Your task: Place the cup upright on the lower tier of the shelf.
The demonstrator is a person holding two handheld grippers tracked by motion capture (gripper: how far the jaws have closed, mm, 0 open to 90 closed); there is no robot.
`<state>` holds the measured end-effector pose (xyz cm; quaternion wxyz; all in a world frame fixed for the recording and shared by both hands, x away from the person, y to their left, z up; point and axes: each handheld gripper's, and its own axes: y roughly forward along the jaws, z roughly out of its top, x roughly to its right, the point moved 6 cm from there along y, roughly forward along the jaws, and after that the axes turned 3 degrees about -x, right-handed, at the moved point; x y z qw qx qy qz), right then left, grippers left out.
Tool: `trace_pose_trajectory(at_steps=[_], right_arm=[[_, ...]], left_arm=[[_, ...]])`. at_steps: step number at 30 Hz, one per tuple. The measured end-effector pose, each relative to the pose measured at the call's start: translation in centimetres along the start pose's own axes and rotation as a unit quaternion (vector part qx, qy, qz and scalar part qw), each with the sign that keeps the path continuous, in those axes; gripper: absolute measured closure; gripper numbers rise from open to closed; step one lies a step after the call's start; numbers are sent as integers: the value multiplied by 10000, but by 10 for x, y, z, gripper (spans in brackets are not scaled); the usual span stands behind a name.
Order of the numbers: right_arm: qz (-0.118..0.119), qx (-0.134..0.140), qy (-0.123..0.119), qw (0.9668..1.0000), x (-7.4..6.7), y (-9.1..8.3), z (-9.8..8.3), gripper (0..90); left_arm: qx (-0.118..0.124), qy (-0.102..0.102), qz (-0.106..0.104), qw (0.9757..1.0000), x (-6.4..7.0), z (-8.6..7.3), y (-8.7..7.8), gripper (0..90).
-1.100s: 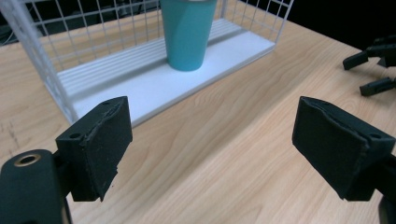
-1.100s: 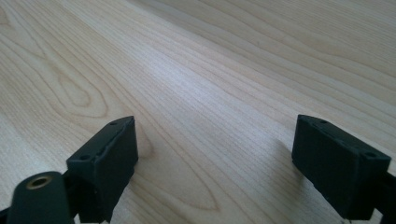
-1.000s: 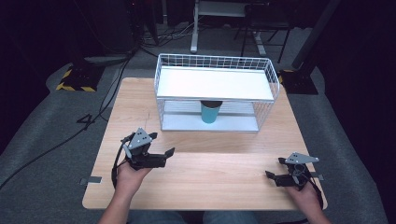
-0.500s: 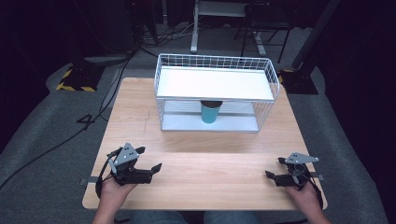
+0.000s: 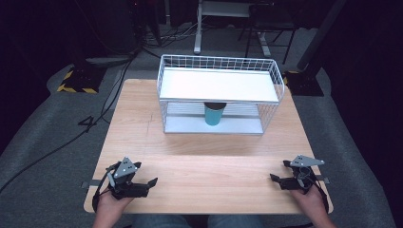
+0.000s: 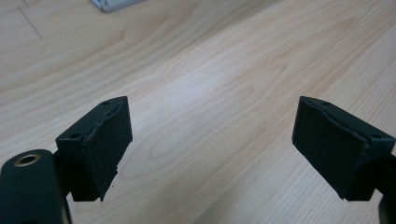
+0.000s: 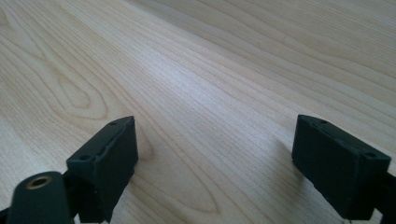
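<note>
Left gripper (image 5: 148, 183): held low over the near left part of the table (image 5: 209, 156); its jaws stand wide apart with nothing between them. In the left gripper view (image 6: 212, 149) bare wood shows between and ahead of the fingertips.
Right gripper (image 5: 279, 172): held low over the near right corner of the table; its jaws are spread wide and grip nothing. In the right gripper view (image 7: 215, 163) plain wood grain lies between and ahead of the pads.
Hands: the left hand (image 5: 110, 204) and the right hand (image 5: 311, 199) come in from the near edge, each behind its own gripper.
Rack (image 5: 218, 84): a white wire rack with two shelves, well ahead of both sets of fingertips, at the far middle of the table.
Cup (image 5: 213, 113): teal, upright on the rack's lower shelf under the upper shelf, far forward of both grippers and roughly midway between them.
</note>
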<state>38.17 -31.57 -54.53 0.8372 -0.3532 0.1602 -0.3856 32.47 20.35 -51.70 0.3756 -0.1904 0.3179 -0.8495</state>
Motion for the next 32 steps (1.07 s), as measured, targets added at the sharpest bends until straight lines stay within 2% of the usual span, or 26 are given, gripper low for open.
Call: trace_pose_trajectory(at_steps=[6,7,13,16,17,20,22,32], right_arm=[[-3,0,0,10000,0,0,0,147],[-3,1,-1,10000,0,0,0,147],[-3,0,0,10000,0,0,0,147],[-4,1,-1,10000,0,0,0,147],[-4,0,-1,10000,0,0,0,147],[-4,2,0,10000,0,0,0,147],[-6,1,-1,10000,0,0,0,146],[-13,0,19,10000,0,0,0,152]], left_arm=[[-304,-53,60,9995,-3,-12,9,127],[-435,9,101,9990,-4,-15,12,127],[-681,123,220,9974,-5,-21,20,125],[-623,117,249,9977,-6,-20,21,124],[-601,167,339,9975,-7,-21,21,124],[-599,153,300,9976,-7,-21,23,90],[-631,217,309,9973,-9,-21,23,75],[-624,175,302,9974,-10,-21,23,75]])
